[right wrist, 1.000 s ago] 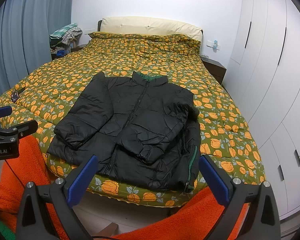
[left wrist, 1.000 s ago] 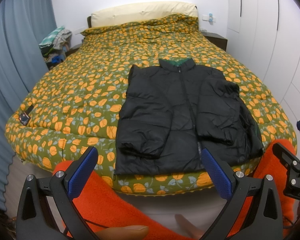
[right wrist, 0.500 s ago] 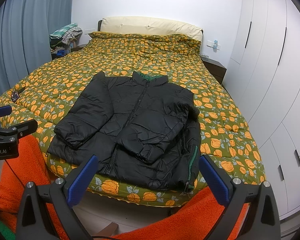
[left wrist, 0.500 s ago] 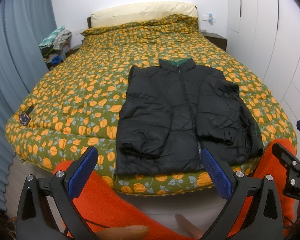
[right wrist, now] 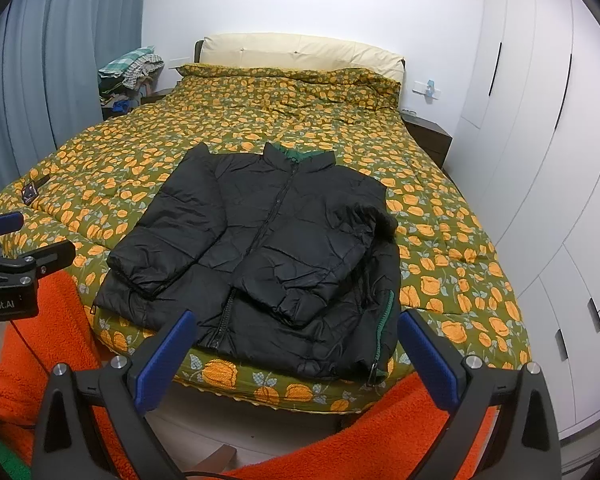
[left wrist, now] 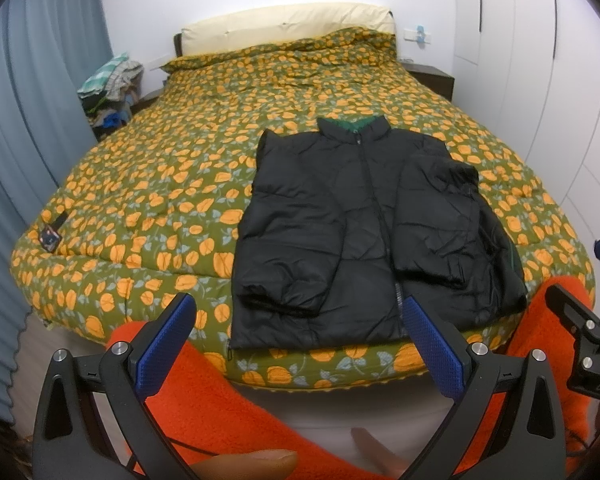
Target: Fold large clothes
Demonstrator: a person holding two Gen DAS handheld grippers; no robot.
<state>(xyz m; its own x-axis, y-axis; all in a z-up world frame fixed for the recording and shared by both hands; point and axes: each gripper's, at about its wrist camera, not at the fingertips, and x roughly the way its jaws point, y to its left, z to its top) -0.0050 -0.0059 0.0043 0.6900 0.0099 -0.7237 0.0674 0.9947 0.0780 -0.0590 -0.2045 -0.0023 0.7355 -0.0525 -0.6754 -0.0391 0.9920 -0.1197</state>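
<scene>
A black puffer jacket (left wrist: 364, 224) lies face up, zipped, at the foot of a bed (left wrist: 148, 208) under a floral quilt, both sleeves already laid across its front, hem at the bed's near edge. The left gripper (left wrist: 296, 344) and right gripper (right wrist: 296, 352) hover short of the hem, jaws wide apart and empty. With the sleeves in, the fold appears roughly half done; the next move likely calls for each gripper to pinch a hem corner and carry it toward the collar (right wrist: 300, 158).
</scene>
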